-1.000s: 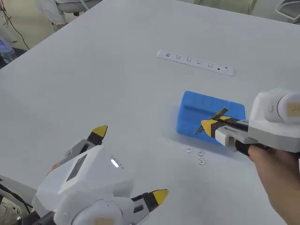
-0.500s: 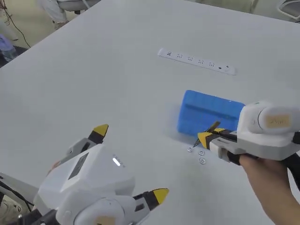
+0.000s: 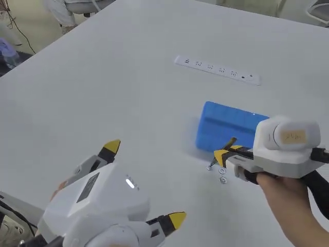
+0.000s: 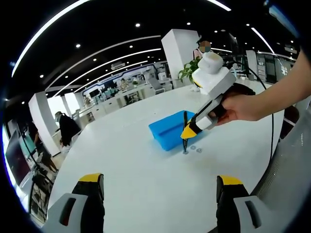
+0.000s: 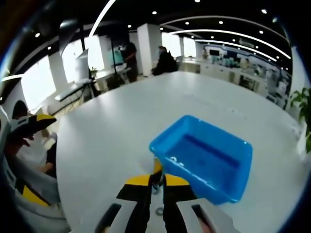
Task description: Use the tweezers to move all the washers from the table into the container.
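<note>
My right gripper is shut on dark tweezers, whose tip points down at the table just in front of the blue container. Small metal washers lie on the white table beside that tip; I cannot tell whether the tip touches one. In the right gripper view the jaws are closed on the tweezers, with the container just beyond. My left gripper hangs open at the near left, empty. Its own view shows the right gripper, the washers and the container.
A white power strip lies farther back on the table. A hand holds the right gripper. People and desks stand in the far background.
The right gripper has come down and toward me, from over the blue container to the table in front of it. The tweezers' tip now sits by the washers. The left gripper has stayed put.
</note>
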